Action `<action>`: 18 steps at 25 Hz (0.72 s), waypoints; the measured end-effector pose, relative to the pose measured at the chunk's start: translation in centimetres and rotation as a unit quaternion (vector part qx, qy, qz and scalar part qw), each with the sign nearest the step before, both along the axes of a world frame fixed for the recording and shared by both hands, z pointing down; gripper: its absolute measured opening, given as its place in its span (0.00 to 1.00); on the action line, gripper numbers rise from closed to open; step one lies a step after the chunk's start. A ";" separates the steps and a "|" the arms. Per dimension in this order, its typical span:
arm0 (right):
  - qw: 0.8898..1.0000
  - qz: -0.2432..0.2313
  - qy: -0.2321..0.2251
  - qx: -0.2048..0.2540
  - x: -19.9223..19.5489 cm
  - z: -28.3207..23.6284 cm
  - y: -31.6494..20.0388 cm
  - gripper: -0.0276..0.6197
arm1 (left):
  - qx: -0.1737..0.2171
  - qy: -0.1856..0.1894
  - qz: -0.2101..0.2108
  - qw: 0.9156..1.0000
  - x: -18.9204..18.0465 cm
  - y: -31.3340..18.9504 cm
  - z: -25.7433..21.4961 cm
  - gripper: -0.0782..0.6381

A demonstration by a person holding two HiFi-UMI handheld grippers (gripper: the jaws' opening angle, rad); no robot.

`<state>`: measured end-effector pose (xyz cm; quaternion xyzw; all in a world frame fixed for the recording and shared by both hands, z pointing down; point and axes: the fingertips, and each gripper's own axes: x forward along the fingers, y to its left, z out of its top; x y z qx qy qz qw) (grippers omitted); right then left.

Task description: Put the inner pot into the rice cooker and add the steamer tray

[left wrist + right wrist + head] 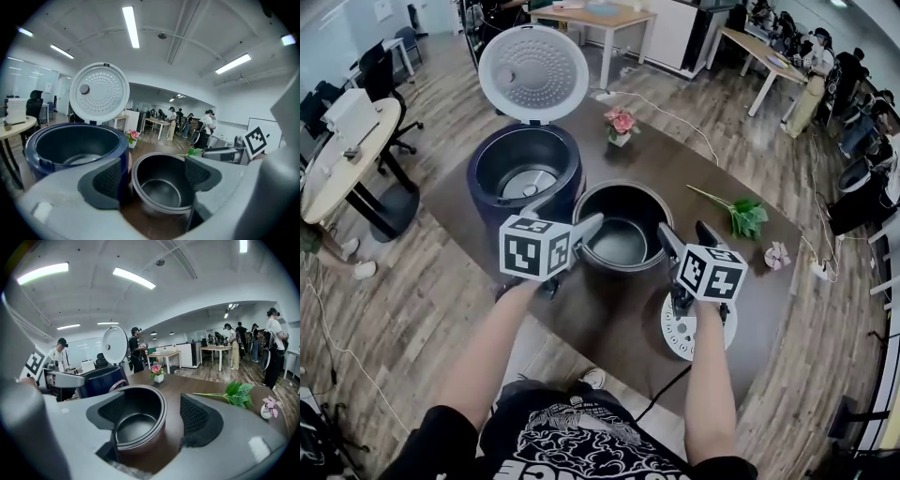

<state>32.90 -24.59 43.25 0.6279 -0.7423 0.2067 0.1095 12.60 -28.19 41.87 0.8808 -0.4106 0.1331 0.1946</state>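
The black inner pot (pixel 619 239) stands upright on the brown table (pixel 609 309), just right of the dark blue rice cooker (pixel 502 169), whose white lid (pixel 534 73) is raised. My left gripper (pixel 564 214) is open at the pot's left rim; in the left gripper view the inner pot (pixel 161 187) fills the gap between the pads. My right gripper (pixel 684 234) is open at the pot's right side, and the inner pot (pixel 138 423) sits by its left pad. The white steamer tray (pixel 675 333) lies flat under my right hand.
A pink flower in a small vase (pixel 621 125) stands behind the pot. A green leafy sprig (pixel 745 216) and a small pink flower (pixel 776 255) lie to the right. A round table (pixel 337 159) and chairs stand left; people work at far desks.
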 end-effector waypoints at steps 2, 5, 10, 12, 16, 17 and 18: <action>1.000 -0.006 -0.004 -0.010 0.1 1.0 -0.7 0.59 | -0.019 0.000 -0.009 1.000 0.0 0.1 1.4 0.72; 1.000 -0.013 -0.010 -0.025 0.2 2.3 -1.7 0.58 | -0.051 0.007 -0.030 0.998 -0.4 -0.3 3.7 0.72; 0.998 -0.026 -0.017 -0.055 0.1 4.5 -2.8 0.56 | -0.098 0.019 -0.058 0.993 -0.9 -0.8 6.6 0.67; 0.997 -0.028 -0.020 -0.065 0.2 5.3 -3.1 0.55 | -0.105 0.020 -0.061 0.992 -0.6 -0.9 7.1 0.67; 0.996 -0.027 -0.025 -0.086 0.3 6.8 -3.4 0.52 | -0.125 0.034 -0.075 0.989 -0.4 -1.1 8.3 0.67; 0.995 -0.030 -0.026 -0.090 0.1 7.1 -3.5 0.51 | -0.131 0.038 -0.078 0.988 -0.4 -1.2 8.6 0.66; 0.995 -0.032 -0.027 -0.094 0.0 7.3 -3.6 0.50 | -0.136 0.043 -0.081 0.987 -0.3 -1.2 8.8 0.62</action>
